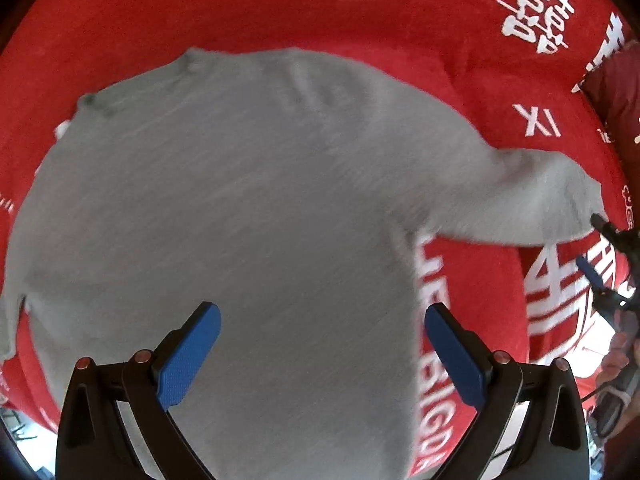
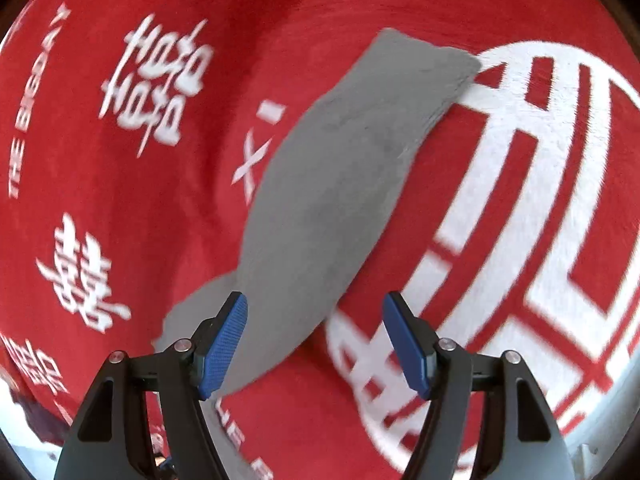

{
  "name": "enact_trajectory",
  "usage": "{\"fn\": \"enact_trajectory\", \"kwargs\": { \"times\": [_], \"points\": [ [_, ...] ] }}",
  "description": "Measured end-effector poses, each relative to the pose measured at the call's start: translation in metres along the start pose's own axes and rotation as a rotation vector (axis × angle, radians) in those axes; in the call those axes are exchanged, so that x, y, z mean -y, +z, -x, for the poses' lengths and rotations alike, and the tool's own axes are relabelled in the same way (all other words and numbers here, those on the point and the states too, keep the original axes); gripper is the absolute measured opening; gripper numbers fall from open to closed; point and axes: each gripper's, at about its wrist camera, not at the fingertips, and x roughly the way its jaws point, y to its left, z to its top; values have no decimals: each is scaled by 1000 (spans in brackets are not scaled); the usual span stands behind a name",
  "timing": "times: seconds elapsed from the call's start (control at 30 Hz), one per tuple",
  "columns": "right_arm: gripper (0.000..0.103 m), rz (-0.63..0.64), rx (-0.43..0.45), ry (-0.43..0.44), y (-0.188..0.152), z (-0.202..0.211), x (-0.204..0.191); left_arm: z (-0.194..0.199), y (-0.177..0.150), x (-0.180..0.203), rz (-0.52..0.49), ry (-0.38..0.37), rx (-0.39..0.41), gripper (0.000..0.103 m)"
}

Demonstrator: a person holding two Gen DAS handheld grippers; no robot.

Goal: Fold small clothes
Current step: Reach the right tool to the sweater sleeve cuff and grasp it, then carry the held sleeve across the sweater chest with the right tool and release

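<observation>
A small grey long-sleeved top (image 1: 240,208) lies spread flat on a red blanket (image 1: 360,12) with white lettering. My left gripper (image 1: 320,356) is open and empty, hovering above the top's body. One sleeve (image 1: 532,196) stretches to the right. In the right wrist view that sleeve (image 2: 340,184) runs diagonally from lower left to upper right, its cuff at the far end. My right gripper (image 2: 316,344) is open and empty above the sleeve near the shoulder. The right gripper also shows at the left wrist view's right edge (image 1: 604,256).
The red blanket (image 2: 120,220) carries white characters and a large white circular emblem (image 2: 540,200). A dark red cushion (image 1: 616,80) sits at the far right. A pale floor edge shows at the lower corners.
</observation>
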Motion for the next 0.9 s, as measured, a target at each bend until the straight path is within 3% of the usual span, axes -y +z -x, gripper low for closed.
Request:
{"fn": "enact_trajectory", "kwargs": {
  "times": [0.07, 0.27, 0.33, 0.37, 0.4, 0.57, 0.73, 0.9],
  "points": [
    [74, -19, 29, 66, 9, -2, 4, -8, 11, 16, -8, -2, 1, 102],
    [74, -34, 47, 127, 28, -21, -8, -13, 39, 39, -21, -14, 39, 102],
    [55, -83, 35, 144, 30, -21, -6, -11, 48, 41, -30, 16, 65, 102],
    [17, -128, 3, 158, 32, -25, -2, -9, 53, 42, -37, 54, 89, 102],
    [8, -159, -17, 182, 33, -26, 2, -8, 57, 42, -42, 82, 112, 102],
    [8, -125, -21, 355, 35, -8, -16, -24, 69, 38, -47, 97, 121, 102],
    [8, -30, -45, 478, 27, 8, -60, -54, 63, 59, -143, 126, 104, 102],
    [8, 49, -76, 574, 6, 12, -114, -59, 61, 54, -138, 66, 98, 102]
  ]
}}
